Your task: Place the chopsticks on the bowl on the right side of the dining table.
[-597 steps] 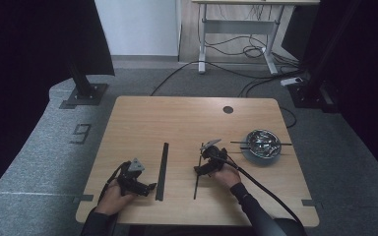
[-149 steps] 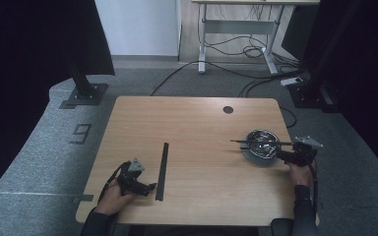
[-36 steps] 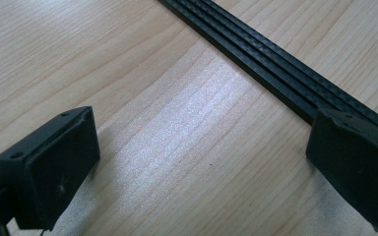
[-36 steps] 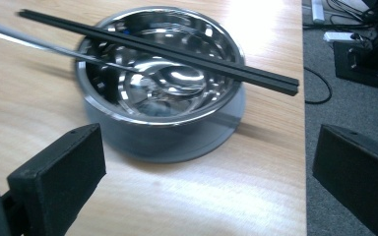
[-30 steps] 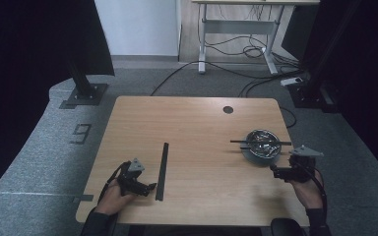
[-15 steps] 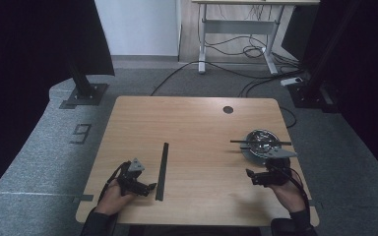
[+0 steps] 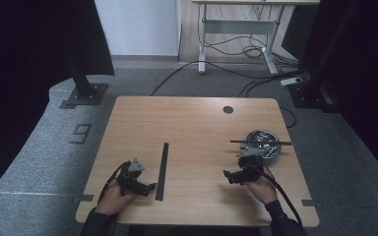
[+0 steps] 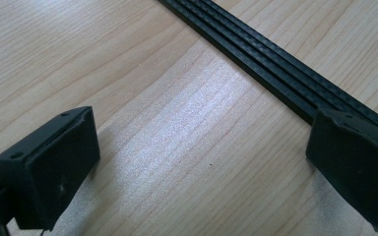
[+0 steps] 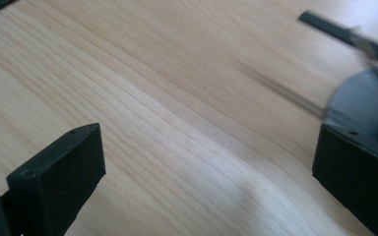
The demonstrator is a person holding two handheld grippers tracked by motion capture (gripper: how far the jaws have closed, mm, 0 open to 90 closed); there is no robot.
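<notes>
Both grippers rest low over the wooden table [image 7: 192,123], jaws spread wide and holding nothing. The left gripper [image 7: 147,187] sits just beside the near end of a long black strip [image 7: 162,169], which runs past its right jaw in the left gripper view [image 8: 275,64]. The right gripper [image 7: 228,175] points toward the strip; a metal bowl [image 7: 263,142], a black rod [image 7: 261,142] across its rim, lies just behind it.
</notes>
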